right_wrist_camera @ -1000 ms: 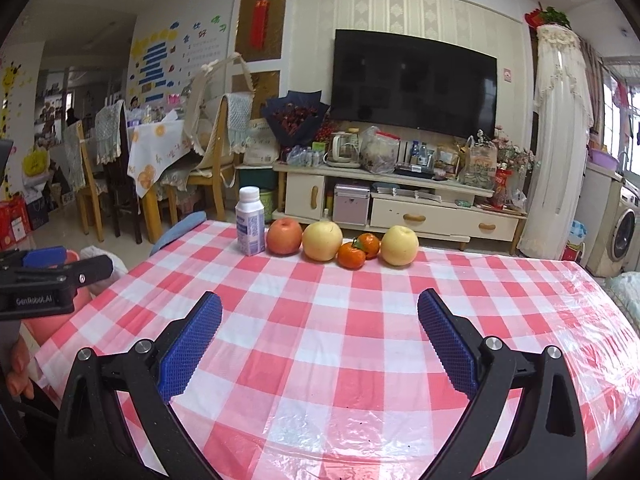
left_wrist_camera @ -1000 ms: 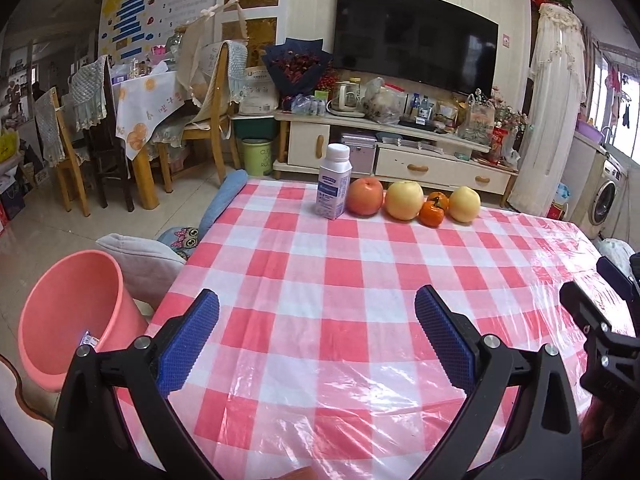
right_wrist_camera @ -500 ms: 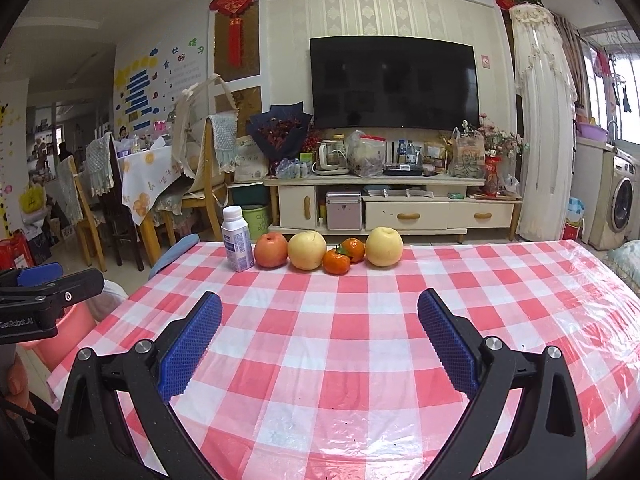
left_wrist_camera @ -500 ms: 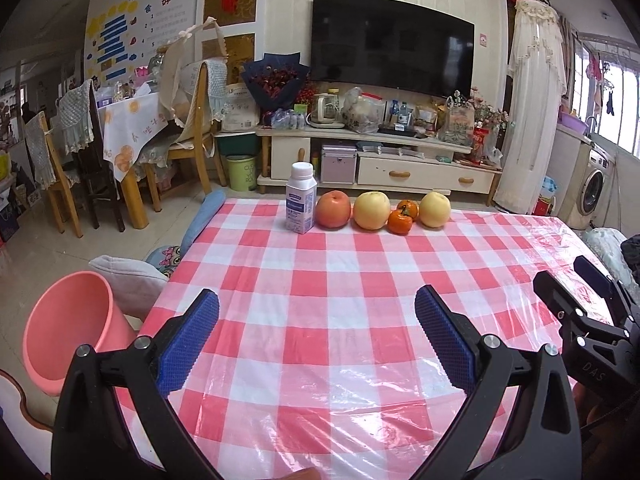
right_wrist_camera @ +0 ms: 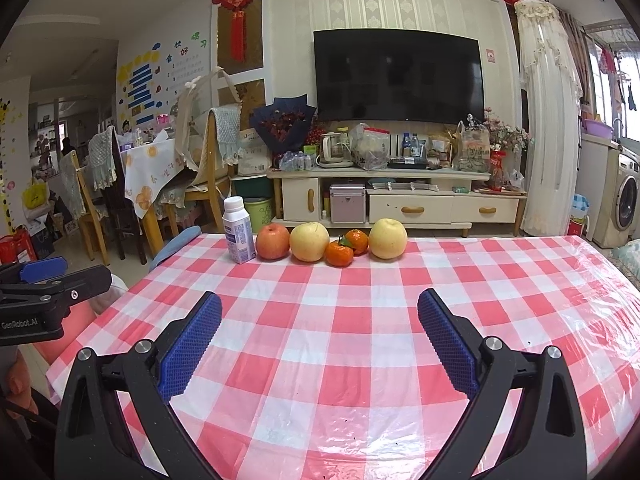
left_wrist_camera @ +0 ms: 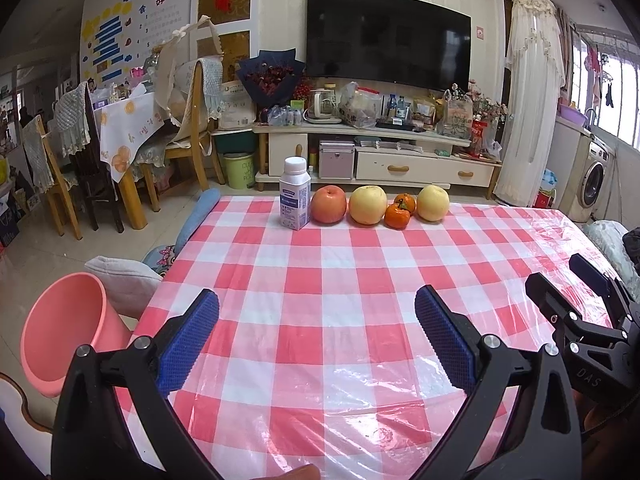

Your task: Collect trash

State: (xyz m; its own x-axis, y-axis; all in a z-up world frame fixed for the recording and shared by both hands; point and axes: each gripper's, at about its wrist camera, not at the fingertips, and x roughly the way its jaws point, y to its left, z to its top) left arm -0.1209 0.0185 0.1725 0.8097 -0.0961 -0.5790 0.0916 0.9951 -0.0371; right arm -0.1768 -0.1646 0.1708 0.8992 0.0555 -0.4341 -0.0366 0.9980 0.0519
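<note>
We hold the left gripper and the right gripper above the near part of the table, both w/ jaws spread wide and nothing between the blue pads. The white bottle stands upright at the far edge of the checked cloth, just beside a red apple, then pears and tangerines in a row. The pink bin stands on the floor at the table's left side, approx. beside the left gripper.
</note>
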